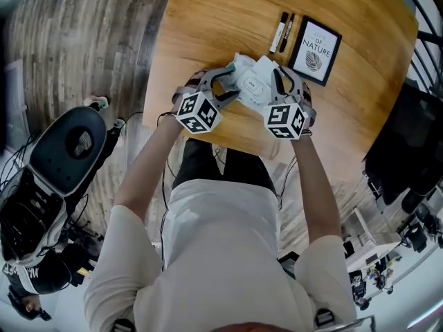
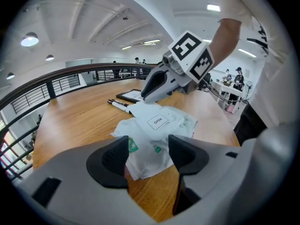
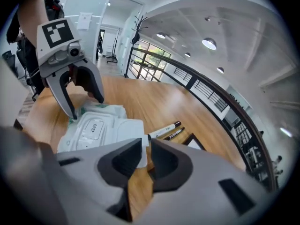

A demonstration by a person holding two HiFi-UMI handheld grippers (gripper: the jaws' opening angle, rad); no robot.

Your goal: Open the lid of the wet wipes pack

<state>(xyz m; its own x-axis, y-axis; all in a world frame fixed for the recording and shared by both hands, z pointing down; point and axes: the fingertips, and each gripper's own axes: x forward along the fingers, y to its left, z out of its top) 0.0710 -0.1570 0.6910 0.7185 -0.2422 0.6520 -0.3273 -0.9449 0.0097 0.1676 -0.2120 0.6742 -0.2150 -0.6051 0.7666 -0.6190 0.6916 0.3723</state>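
Note:
The white wet wipes pack [image 1: 252, 85] lies on the wooden table [image 1: 208, 19], its lid down and the "OPEN" label [image 2: 158, 121] facing up. My left gripper [image 2: 147, 153] stands open at the pack's near end, with the crumpled end between its jaws but neither pad pressing on it. From the other side, my right gripper [image 3: 146, 156] has its jaws almost together on the pack's thin flat end [image 3: 133, 130]. In the right gripper view the left gripper [image 3: 86, 108] straddles the far end of the pack. In the head view the left gripper [image 1: 223, 88] and right gripper [image 1: 282, 83] flank the pack.
Two markers [image 1: 282, 32] and a black-framed picture [image 1: 315, 50] lie just beyond the pack. The table's near edge [image 1: 228, 147] runs right below the grippers. A dark chair [image 1: 69, 147] stands on the floor to the left.

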